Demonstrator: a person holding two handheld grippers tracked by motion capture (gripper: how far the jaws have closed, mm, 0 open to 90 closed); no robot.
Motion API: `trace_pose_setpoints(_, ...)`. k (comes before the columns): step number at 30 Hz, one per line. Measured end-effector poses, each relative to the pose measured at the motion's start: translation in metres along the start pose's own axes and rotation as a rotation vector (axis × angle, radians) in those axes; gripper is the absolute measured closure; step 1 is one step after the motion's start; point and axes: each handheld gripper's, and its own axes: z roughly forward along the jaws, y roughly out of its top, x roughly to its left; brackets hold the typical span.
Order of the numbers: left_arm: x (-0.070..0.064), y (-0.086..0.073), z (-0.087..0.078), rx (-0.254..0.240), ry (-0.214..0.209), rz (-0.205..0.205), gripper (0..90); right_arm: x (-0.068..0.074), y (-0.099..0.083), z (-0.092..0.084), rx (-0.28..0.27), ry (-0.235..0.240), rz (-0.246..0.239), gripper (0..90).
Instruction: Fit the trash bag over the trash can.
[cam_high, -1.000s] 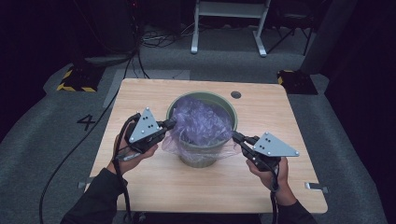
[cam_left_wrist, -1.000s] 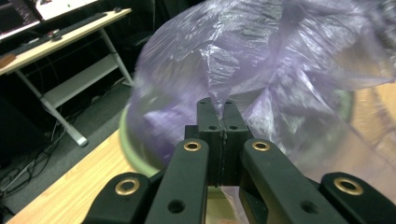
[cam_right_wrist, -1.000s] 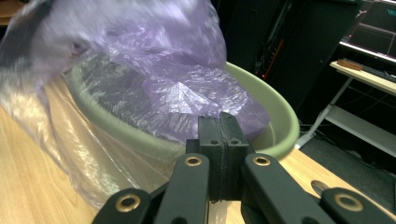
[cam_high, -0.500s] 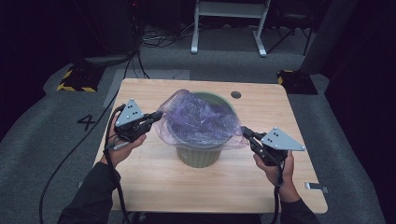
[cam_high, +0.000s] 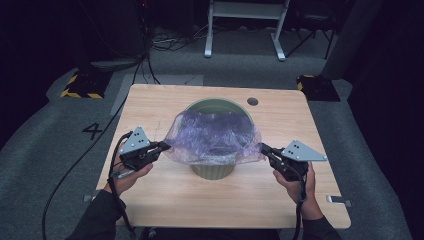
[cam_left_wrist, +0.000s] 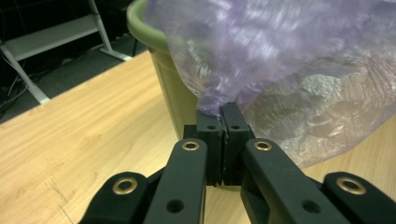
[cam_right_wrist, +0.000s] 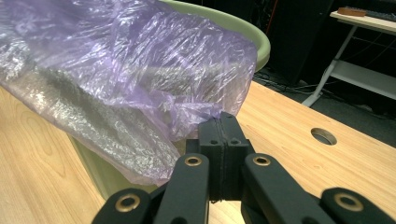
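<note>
A thin purple plastic bag (cam_high: 212, 137) is stretched across the mouth of an olive-green bin (cam_high: 214, 170) that stands upright near the middle of the wooden counter (cam_high: 165, 195). The bag's film drapes over the near rim of the bin and hangs part way down its front wall, while the far rim of the bin shows bare above it.

The left claw (cam_high: 164, 146) sits just beside the bin on its left, pointing inward. Its jaws are pressed together on the bag's left edge; in the left gripper view the film (cam_left_wrist: 280, 70) gathers to a pinch right at the tips of the left claw (cam_left_wrist: 222, 109), with the bin's green wall (cam_left_wrist: 173, 93) directly behind.

The right claw (cam_high: 263, 148) mirrors it on the bin's right side, jaws likewise clamped on the bag's right edge. In the right gripper view the crinkled film (cam_right_wrist: 116, 79) runs up and away from the closed tips of the right claw (cam_right_wrist: 219, 122), over the bin's pale green rim (cam_right_wrist: 252, 35). A round cable hole (cam_right_wrist: 323, 136) lies in the counter beyond that claw.

Between the two claws the bag is pulled wide and fairly taut, wider than the bin itself.
</note>
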Motion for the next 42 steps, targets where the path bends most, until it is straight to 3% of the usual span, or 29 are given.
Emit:
trace_pose_setpoints(4,-0.003,-0.005,0.006,0.026,-0.001,0.011,87.8,0.001,-0.003,0.001,0.011,-0.009,-0.011,87.0)
trace_pose_setpoints(6,-0.004,-0.007,0.010,0.035,0.002,0.014,87.0,0.002,-0.005,0.002,-0.014,-0.006,-0.037,66.9)
trace_pose_setpoints(10,-0.007,-0.003,0.012,0.026,0.003,0.019,86.8,0.010,0.000,-0.003,-0.078,0.016,-0.115,40.6)
trace_pose_setpoints(15,-0.009,0.002,0.012,0.025,0.006,0.031,86.7,0.022,0.015,-0.016,-0.155,0.033,-0.204,29.4)
trace_pose_setpoints(19,-0.008,0.003,0.013,0.032,0.010,0.037,86.9,0.035,0.029,-0.020,-0.142,0.022,-0.313,26.1)
trace_pose_setpoints(22,-0.008,0.003,0.014,0.042,0.009,0.045,86.9,0.047,0.036,-0.020,-0.148,0.055,-0.364,32.1)
trace_pose_setpoints(24,-0.007,0.003,0.016,0.050,0.011,0.044,86.7,0.052,0.041,-0.015,-0.122,0.051,-0.397,39.1)
trace_pose_setpoints(26,-0.007,0.002,0.017,0.060,0.014,0.050,86.5,0.053,0.045,-0.009,-0.114,0.039,-0.418,56.7)
trace_pose_setpoints(29,-0.005,0.001,0.019,0.081,0.024,0.060,86.3,0.045,0.049,-0.003,-0.118,0.068,-0.364,77.7)
trace_pose_setpoints(31,-0.001,0.000,0.022,0.097,0.027,0.062,86.3,0.038,0.051,0.000,-0.123,0.057,-0.325,84.5)
trace_pose_setpoints(37,0.008,-0.003,0.030,0.142,0.041,0.055,86.0,0.014,0.055,0.008,-0.106,0.007,-0.214,89.6)
trace_pose_setpoints(42,0.010,-0.006,0.035,0.158,0.057,0.052,81.2,0.001,0.054,0.019,-0.074,-0.031,-0.181,90.0)
